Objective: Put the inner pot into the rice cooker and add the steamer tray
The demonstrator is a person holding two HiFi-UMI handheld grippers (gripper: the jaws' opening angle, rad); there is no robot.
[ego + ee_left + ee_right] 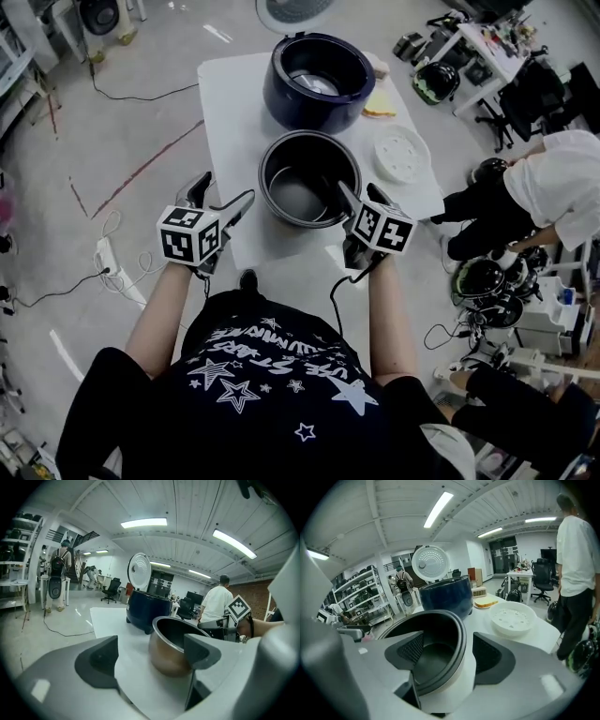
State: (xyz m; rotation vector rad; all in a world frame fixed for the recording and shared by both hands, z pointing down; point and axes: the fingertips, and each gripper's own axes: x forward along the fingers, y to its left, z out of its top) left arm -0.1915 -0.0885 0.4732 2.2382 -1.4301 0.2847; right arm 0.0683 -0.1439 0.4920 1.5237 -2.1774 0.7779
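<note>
Where the round, smooth metal inner pot [307,178] stands near the white table's [230,103] front edge, we hold the right gripper [343,194] wide astride its rim, not pressing, and the left gripper [223,195] agape, empty, alongside.

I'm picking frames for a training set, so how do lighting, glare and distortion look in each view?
Head view: even, flat light, white table bright but not blown, edges bowed. Left gripper view: strong fisheye, black corners, ceiling lights blown out, inner pot fairly sharp. Right gripper view: same fisheye and dark corners, ceiling lights flared too, the close jaws slightly soft.
</note>
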